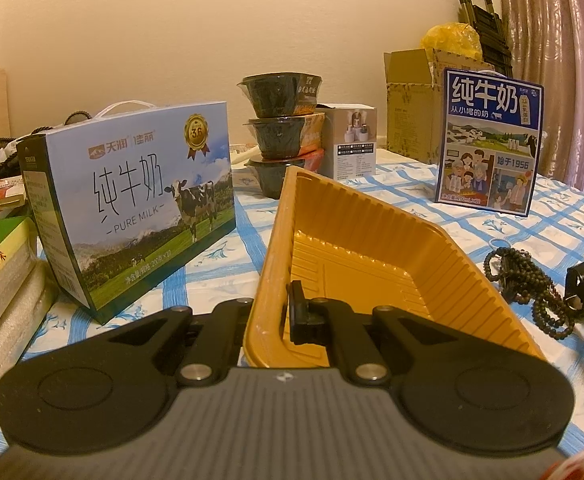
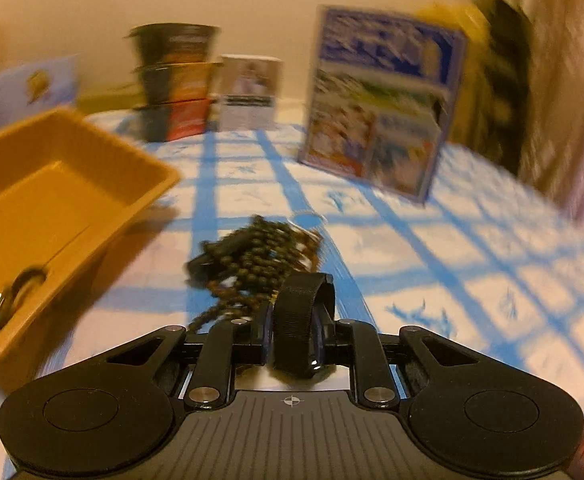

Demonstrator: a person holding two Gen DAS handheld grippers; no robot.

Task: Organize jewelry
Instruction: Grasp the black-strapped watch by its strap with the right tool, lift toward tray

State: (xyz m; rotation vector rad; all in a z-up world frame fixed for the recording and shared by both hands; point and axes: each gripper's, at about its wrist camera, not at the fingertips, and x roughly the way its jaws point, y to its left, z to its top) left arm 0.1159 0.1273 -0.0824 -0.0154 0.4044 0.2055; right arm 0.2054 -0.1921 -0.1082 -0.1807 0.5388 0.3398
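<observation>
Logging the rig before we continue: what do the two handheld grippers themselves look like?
Both match: the left gripper and the right gripper have matte black linkage arms with silver pivot pins, two large round black discs, and a grey ribbed body bearing a small crosshair mark. No cables or sleeves show.

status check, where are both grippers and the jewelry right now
Left gripper shut on yellow tray rim. Right gripper shut on black strap band. Bead necklace on tablecloth beside tray; nothing blocking.
</observation>
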